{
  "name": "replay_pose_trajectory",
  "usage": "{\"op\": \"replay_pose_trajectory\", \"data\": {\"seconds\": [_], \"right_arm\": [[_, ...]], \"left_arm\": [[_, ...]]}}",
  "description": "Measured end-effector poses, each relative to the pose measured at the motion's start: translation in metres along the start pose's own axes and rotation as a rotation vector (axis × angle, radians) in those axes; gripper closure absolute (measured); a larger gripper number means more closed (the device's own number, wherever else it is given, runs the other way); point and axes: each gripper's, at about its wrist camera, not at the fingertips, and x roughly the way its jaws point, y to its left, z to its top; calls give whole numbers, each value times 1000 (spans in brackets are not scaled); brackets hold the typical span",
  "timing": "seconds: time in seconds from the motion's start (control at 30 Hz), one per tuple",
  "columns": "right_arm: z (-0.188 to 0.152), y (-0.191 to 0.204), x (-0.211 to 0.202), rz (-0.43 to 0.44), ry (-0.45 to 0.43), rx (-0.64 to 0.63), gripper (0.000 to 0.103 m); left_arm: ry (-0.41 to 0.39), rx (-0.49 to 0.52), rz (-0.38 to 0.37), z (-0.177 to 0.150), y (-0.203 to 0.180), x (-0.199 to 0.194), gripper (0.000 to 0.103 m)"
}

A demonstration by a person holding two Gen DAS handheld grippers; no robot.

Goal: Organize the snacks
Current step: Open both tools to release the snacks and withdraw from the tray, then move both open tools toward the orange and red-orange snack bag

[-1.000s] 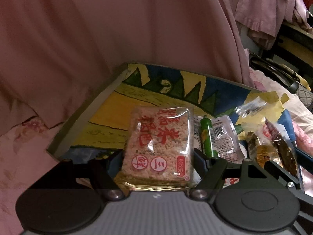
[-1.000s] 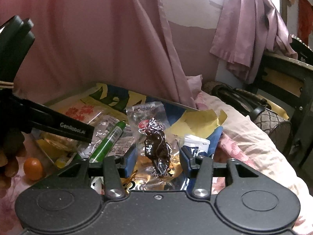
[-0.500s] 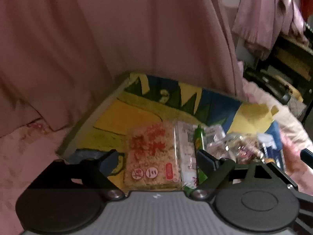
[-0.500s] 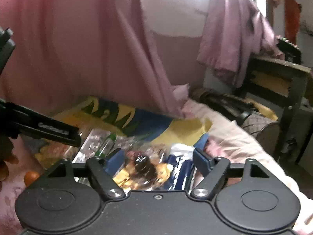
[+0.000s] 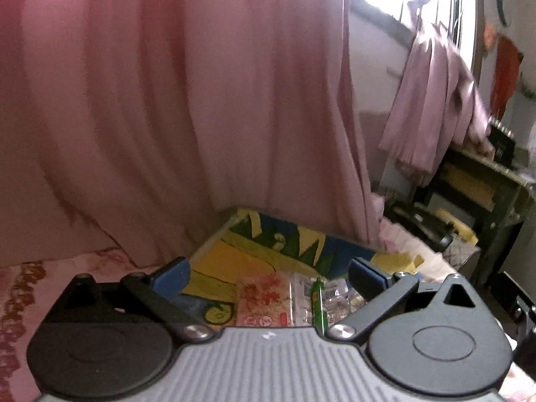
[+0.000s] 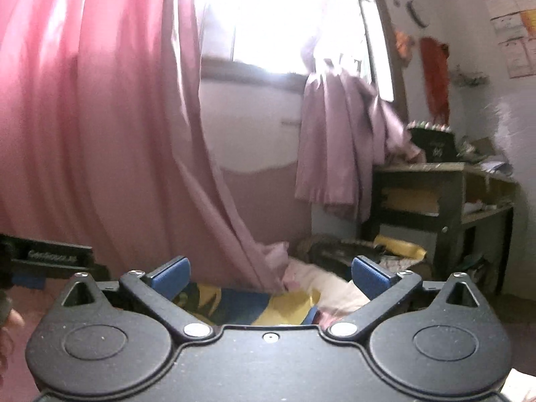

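While its jaws are opening wide with nothing between them, the left gripper (image 5: 268,276) hangs above a colourful tray (image 5: 221,264). On the tray lie a rice cracker pack (image 5: 263,299), a green tube (image 5: 319,306) and clear packets (image 5: 338,296), touching side by side. The right gripper (image 6: 269,273) is opening too, empty, facing a pink curtain (image 6: 100,117).

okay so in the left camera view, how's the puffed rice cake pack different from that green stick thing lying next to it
The rice cake pack is a broad, flat rectangle; the green stick is a thin, narrow tube. The pack is pale pinkish with red characters under clear wrap; the stick is solid bright green with a darker tip. The pack lies to the left in the picture, the stick to its right, with a clear packet between them. Both lie flat in the colourful box, and neither is held.
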Motion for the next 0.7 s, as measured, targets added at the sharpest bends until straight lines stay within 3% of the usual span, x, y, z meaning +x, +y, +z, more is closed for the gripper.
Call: {"op": "replay_pose_trajectory", "data": {"seconds": [0.37, 0.7], "right_arm": [[-1, 10, -86, -48, -88, 61, 1], [-20, 35, -133, -3, -7, -6, 1]], "left_arm": [[-142, 47, 33, -15, 30, -90, 0], [-102, 93, 27, -46, 50, -130, 0]]}}
